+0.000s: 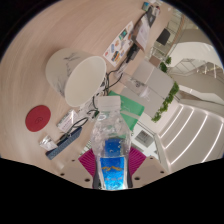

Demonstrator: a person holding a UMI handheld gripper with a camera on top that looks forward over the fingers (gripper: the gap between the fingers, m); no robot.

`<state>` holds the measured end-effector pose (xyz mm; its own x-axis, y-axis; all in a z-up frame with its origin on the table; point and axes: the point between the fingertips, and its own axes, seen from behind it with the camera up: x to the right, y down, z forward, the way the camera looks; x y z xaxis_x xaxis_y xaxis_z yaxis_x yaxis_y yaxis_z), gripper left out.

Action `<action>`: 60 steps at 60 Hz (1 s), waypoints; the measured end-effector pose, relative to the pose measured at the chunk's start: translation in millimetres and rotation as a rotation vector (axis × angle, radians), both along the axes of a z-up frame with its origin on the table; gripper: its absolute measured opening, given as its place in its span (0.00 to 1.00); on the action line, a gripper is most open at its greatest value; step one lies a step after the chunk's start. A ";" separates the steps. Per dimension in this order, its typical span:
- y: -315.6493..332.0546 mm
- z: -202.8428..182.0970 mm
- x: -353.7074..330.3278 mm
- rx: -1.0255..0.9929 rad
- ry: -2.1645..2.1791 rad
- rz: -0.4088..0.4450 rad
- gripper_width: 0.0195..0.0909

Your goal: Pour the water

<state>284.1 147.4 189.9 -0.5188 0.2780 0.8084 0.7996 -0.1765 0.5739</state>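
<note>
Broad pale wooden table (pixel 40 85) filling the left and far side, tilted steeply in view. Far right, beyond the table edge, a white room with pale steps or benches (pixel 185 125). On the table, left of centre, a white bucket-like cup (pixel 82 73), the likely receiver. Right of it, a green-lidded box (pixel 128 106) and a plant (pixel 165 100) farther right. Near left, a flat red disc (pixel 39 118), with a dark power strip and white cables (pixel 62 135) just beside it.

Nearest, a clear plastic water bottle with a blue label (pixel 113 150), neck pointing away toward the cup. Claw (pixel 113 172) clamped on the bottle, magenta pads (pixel 89 166) pressing its sides at label height.

Judging by the tilt: carrying or early tipping stage, no stream visible. Cap state too small to tell. Next move calls for bringing the neck over the cup's open mouth, then rolling the wrist slowly, grip kept firm against slipping.
</note>
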 end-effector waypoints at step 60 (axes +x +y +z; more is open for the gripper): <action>-5.9 -34.1 13.5 0.096 2.023 -0.058 0.36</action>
